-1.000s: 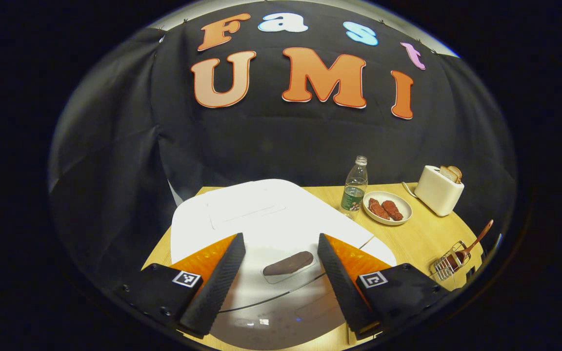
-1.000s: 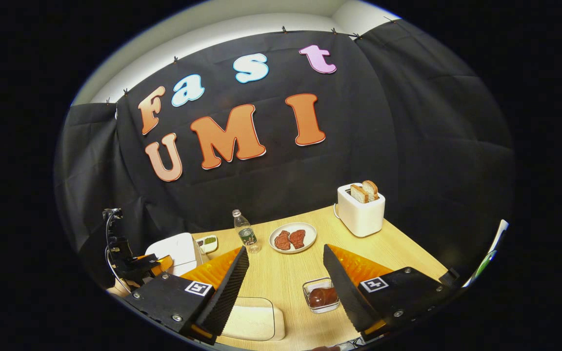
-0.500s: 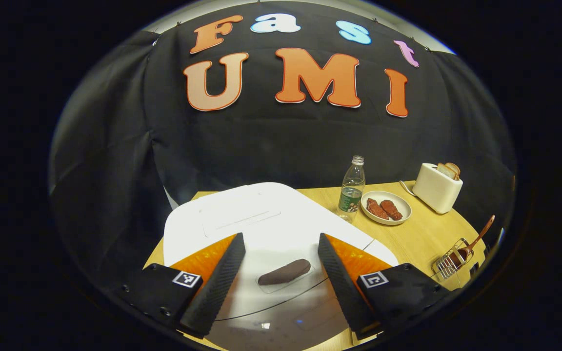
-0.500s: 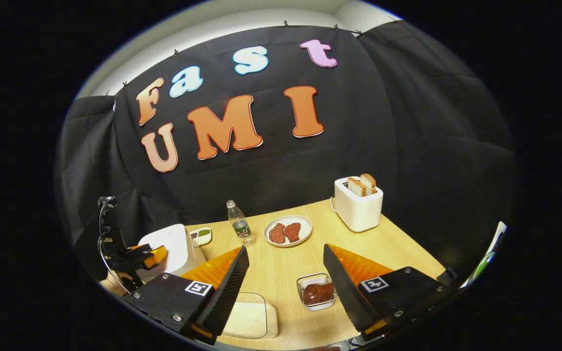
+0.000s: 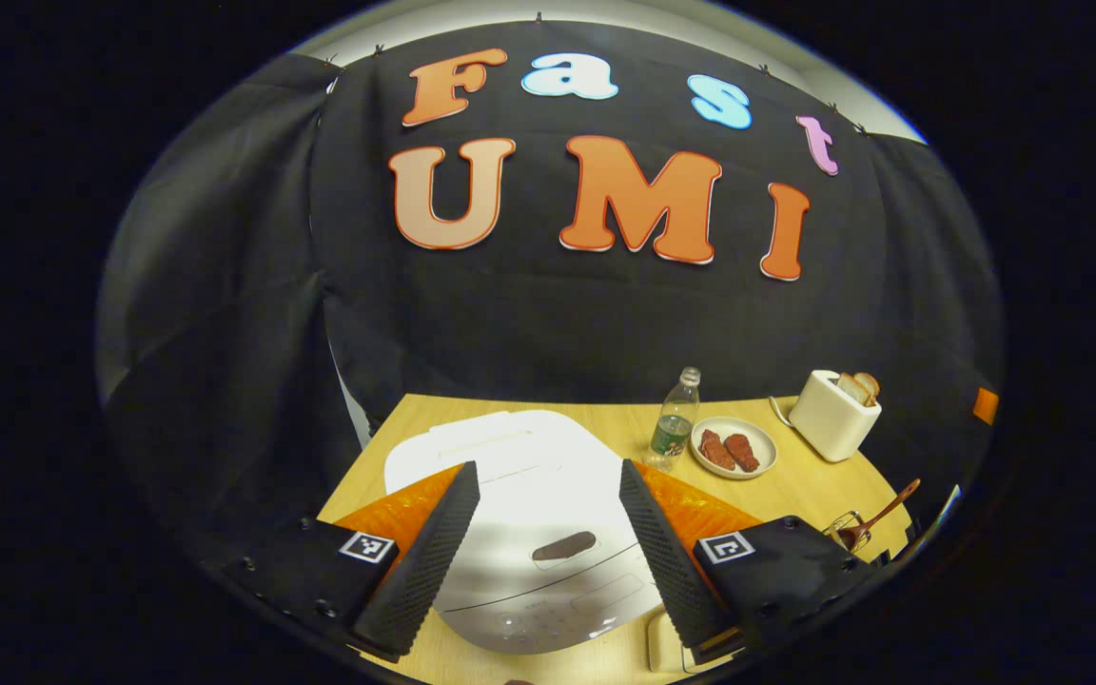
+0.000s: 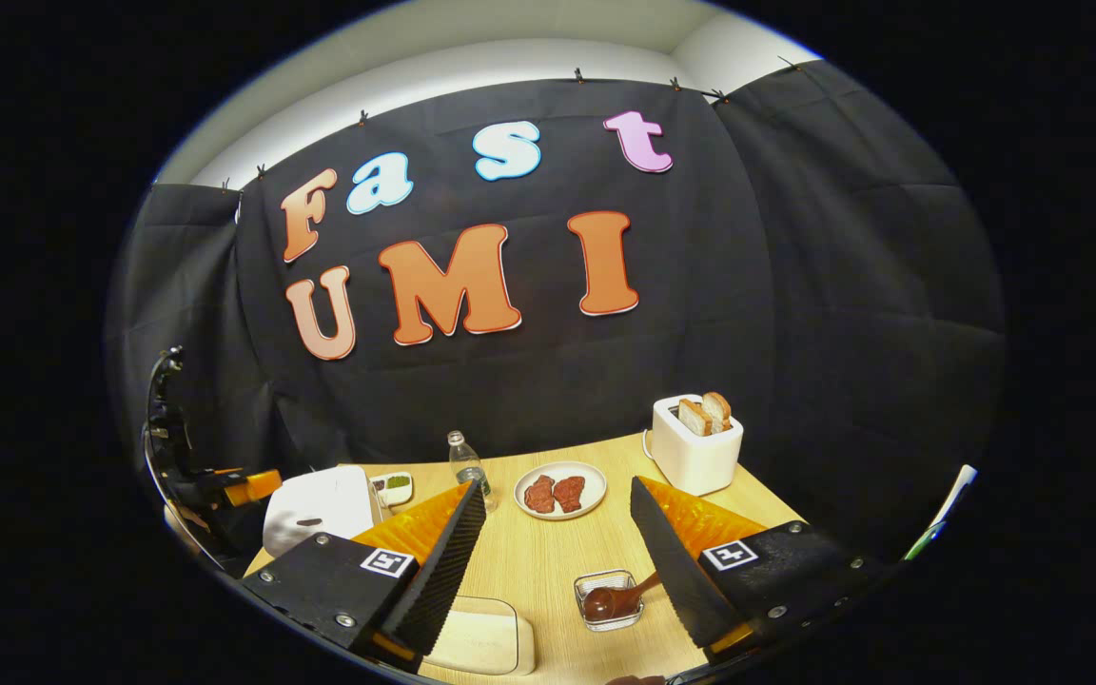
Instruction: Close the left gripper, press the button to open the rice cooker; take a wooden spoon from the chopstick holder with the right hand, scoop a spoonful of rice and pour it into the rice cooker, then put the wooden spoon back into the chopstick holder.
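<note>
The left gripper view looks down from close above the rice cooker [image 5: 519, 514]; the right gripper view faces it from farther right; both share the toaster [image 6: 695, 444] beyond it.

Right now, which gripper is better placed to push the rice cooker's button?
Left, probably. The left gripper hangs open right above the rice cooker, its dark button between its fingers. The right gripper is over by the wooden spoon.

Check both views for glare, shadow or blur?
Left gripper view: the tongs cast soft shadows on the rice cooker, whose lid looks overexposed; edges bend from fisheye. Right gripper view: evenly lit, sharp toaster, wooden spoon slightly soft.
</note>
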{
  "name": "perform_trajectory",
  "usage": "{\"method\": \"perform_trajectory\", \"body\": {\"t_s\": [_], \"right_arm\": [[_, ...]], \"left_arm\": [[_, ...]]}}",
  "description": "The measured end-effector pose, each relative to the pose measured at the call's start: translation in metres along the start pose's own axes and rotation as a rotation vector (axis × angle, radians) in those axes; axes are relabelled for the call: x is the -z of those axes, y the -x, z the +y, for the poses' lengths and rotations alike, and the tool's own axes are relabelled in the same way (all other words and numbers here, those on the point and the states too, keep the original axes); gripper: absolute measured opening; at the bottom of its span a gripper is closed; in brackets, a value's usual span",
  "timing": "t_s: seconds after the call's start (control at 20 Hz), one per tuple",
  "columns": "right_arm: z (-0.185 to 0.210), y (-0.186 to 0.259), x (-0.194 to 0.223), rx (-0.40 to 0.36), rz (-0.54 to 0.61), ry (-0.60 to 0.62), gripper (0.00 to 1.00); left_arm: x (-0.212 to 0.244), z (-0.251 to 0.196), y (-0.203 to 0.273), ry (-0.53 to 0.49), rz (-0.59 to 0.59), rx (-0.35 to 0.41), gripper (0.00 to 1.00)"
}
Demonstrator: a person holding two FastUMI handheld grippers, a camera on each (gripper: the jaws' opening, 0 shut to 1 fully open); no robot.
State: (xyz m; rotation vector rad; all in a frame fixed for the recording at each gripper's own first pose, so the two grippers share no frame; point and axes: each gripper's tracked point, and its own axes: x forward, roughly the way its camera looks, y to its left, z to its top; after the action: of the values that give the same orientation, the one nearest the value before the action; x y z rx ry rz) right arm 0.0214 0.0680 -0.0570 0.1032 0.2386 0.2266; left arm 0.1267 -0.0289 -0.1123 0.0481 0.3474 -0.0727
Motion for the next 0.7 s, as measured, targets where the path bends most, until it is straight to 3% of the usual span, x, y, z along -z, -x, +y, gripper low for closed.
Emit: {"method": "perform_trajectory", "body": {"t_s": [0.4, 0.7], "right_arm": [[-0.006, 0.025, -0.053, 0.034, -0.106, 0.077, 0.94], [-0.009, 0.047, -0.078, 0.054, -0.153, 0.115, 0.94]], "left_arm": [[-0.115, 0.019, 0.100, -0.002, -0.194, -0.016, 1.00], [-0.135, 0.020, 0.139, 0.010, -0.252, 0.008, 1.00]]}}
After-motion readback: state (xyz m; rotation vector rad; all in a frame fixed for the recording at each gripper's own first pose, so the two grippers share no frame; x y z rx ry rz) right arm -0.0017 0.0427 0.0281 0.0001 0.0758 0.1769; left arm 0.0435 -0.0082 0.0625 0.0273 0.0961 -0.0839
